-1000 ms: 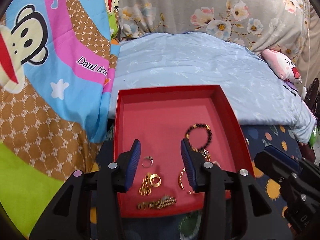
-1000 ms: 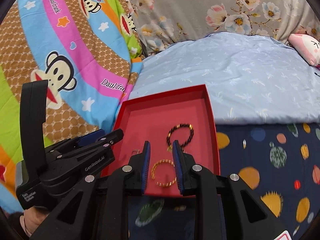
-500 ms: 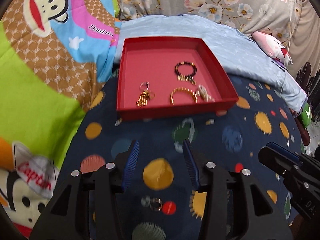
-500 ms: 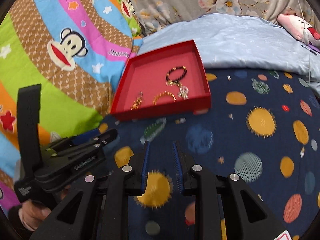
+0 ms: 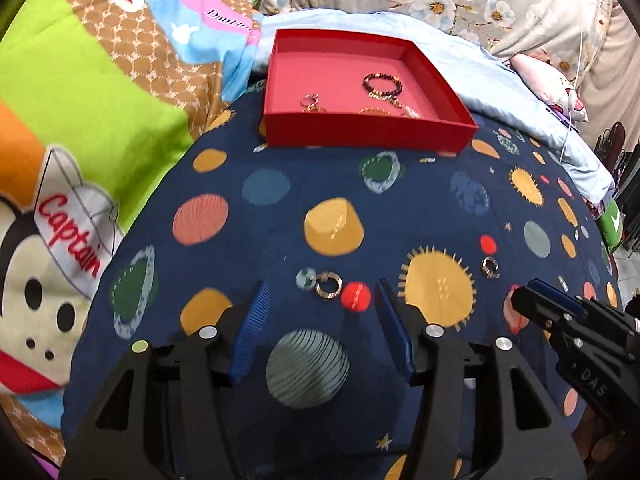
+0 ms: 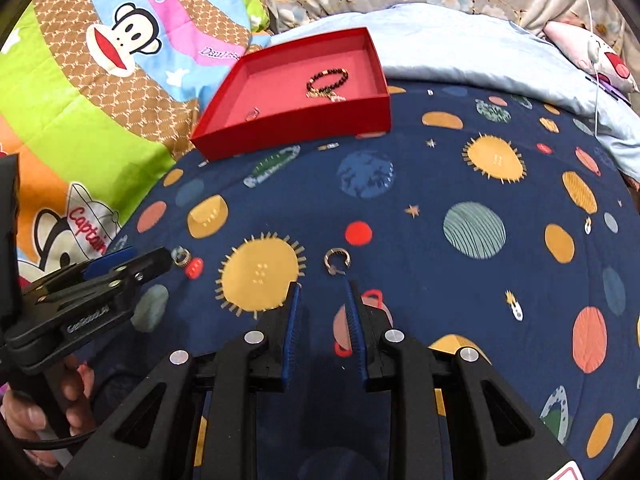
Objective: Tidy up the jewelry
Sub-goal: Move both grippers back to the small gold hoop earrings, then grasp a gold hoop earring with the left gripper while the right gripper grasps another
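Observation:
A red tray point(image 5: 368, 130) sits at the far end of the dark blue planet-print cloth point(image 5: 280, 196). It holds a black bead bracelet point(image 5: 382, 82), a small ring point(image 5: 310, 101) and gold pieces. A silver hoop earring point(image 5: 329, 285) lies on the cloth in the gap at my left gripper's point(image 5: 322, 285) fingertips, and the pads do not touch it. The left jaws are opening. A second hoop earring point(image 6: 337, 261) lies just ahead of my right gripper point(image 6: 324, 286), whose jaws stand narrowly apart with nothing between them. The right wrist view also shows the tray point(image 6: 296, 130).
A bright monkey-print quilt point(image 5: 100, 100) lies to the left, with a pale blue sheet point(image 5: 472, 68) and floral fabric behind the tray. A pink plush toy point(image 5: 560, 92) is at the far right. A hand point(image 6: 28, 416) holds the left gripper point(image 6: 160, 259).
Both grippers have drawn back from over the tray and come down low over the blue cloth, each now at a hoop earring. The left jaws have widened.

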`<action>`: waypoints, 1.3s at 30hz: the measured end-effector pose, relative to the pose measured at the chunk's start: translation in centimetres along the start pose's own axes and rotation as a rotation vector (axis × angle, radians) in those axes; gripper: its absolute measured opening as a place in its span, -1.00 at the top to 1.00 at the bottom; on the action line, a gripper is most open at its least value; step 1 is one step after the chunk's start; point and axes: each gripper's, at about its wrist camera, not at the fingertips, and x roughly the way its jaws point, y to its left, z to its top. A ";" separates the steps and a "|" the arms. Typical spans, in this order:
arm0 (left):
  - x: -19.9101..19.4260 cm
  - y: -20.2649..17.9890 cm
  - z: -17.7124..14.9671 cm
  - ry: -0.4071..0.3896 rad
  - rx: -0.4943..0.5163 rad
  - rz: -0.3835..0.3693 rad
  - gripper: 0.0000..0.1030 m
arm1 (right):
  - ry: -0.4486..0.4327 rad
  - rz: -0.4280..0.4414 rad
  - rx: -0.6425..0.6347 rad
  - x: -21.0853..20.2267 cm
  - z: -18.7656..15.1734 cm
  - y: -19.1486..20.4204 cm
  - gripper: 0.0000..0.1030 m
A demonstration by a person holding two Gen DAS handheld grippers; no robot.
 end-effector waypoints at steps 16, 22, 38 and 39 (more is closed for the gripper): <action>2.8 0.0 -0.5 0.016 0.011 0.064 -0.09 | 0.015 -0.019 0.031 1.0 -0.7 -1.3 0.32; 3.0 -0.7 -0.4 -0.004 0.047 0.090 0.16 | 0.015 -0.021 0.024 1.6 -0.1 -1.4 0.31; 3.3 -1.5 -0.1 -0.003 0.079 0.081 0.50 | 0.007 -0.038 -0.037 3.7 1.5 0.3 0.36; 3.3 -1.5 -0.2 -0.003 0.079 0.081 0.50 | 0.007 -0.041 -0.042 3.8 1.5 0.4 0.38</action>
